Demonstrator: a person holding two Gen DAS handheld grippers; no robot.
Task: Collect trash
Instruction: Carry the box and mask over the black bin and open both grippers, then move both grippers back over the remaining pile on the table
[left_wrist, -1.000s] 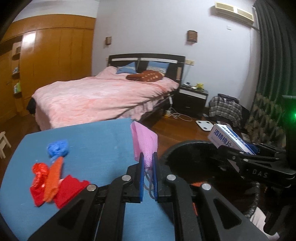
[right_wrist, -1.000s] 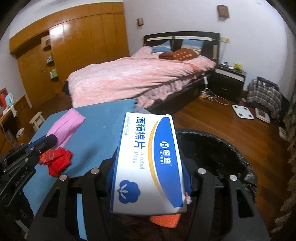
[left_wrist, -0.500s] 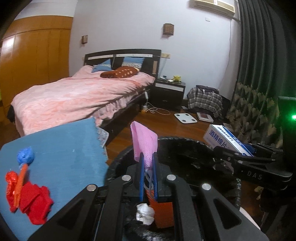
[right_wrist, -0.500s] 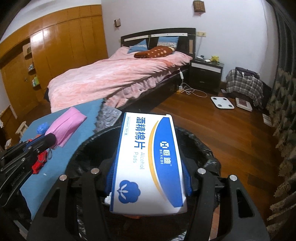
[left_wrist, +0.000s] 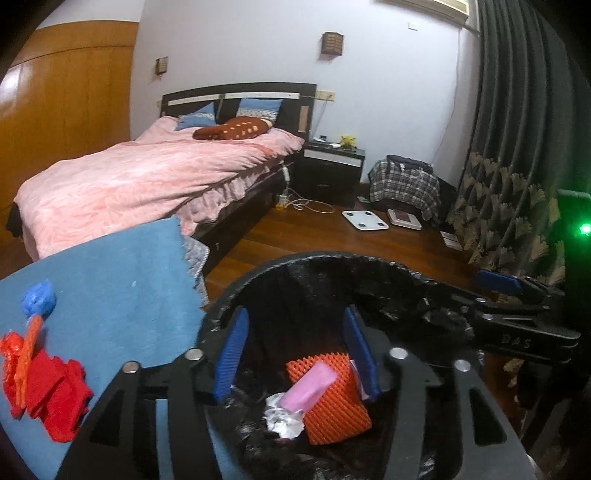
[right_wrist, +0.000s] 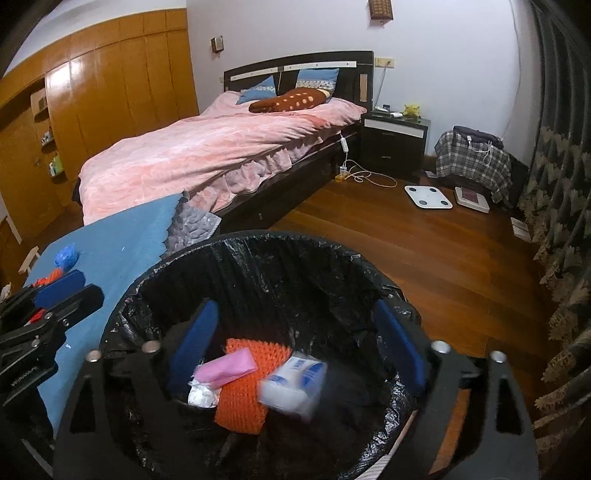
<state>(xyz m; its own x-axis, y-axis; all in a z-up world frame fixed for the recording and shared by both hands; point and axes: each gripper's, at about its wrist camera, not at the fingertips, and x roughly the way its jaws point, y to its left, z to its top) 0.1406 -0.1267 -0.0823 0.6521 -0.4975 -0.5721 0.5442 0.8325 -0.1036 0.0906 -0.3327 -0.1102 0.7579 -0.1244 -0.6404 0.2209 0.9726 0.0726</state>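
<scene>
Both grippers, left (left_wrist: 295, 354) and right (right_wrist: 295, 347), gape wide, empty over the black-lined round bin (right_wrist: 258, 240); pink packet (right_wrist: 225, 367) and blurred white-blue box (right_wrist: 295, 384) inside; lift straight, avoid snagging liner.

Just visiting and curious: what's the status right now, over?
Left gripper open, right gripper open, both over bin. Pink packet and white box inside. Red scraps remain on table. Nothing blocking.

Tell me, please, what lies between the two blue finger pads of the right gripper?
In the right wrist view, pink packet, orange textured foam and blurred white-blue box, down in the black-lined bin.
</scene>
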